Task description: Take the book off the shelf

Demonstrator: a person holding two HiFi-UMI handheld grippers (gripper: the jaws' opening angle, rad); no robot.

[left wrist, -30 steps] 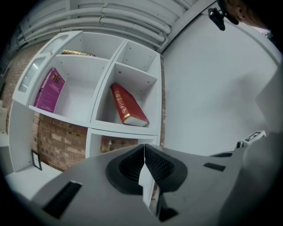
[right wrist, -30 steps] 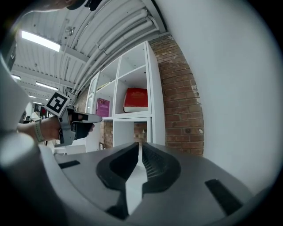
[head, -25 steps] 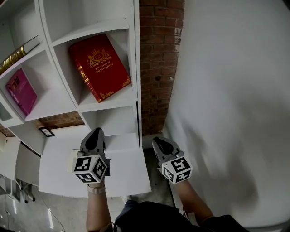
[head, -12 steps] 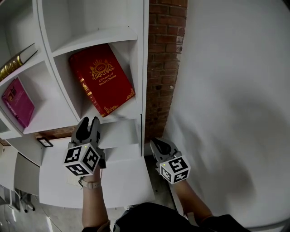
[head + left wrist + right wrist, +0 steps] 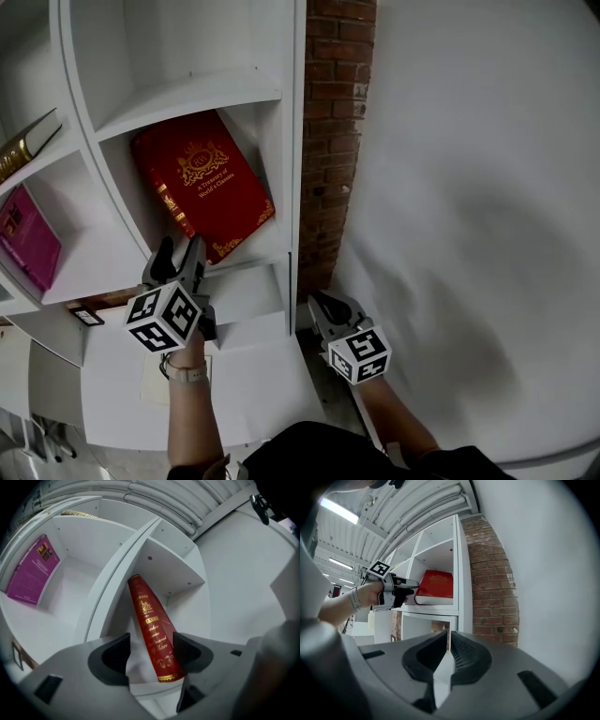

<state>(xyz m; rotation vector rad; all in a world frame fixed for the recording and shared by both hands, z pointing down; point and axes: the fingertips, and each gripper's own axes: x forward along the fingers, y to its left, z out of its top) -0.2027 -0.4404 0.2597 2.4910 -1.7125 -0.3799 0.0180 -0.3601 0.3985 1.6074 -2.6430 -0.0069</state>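
At shelf (image 5: 251,246) edge: left gripper (image 5: 178,254), raised from lower ledge, jaws opening, red book (image 5: 202,183) spine between them; right gripper (image 5: 324,306) unmoved, closed, empty.

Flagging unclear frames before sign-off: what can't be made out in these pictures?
Left gripper view: whether the opening left tongs touch the red book between their jaws; one jaw's edge overlaps the spine.
Same view: the spine's gold lettering, blurred.
Head view: the pink book and the gold-edged book, cut off by the left edge.
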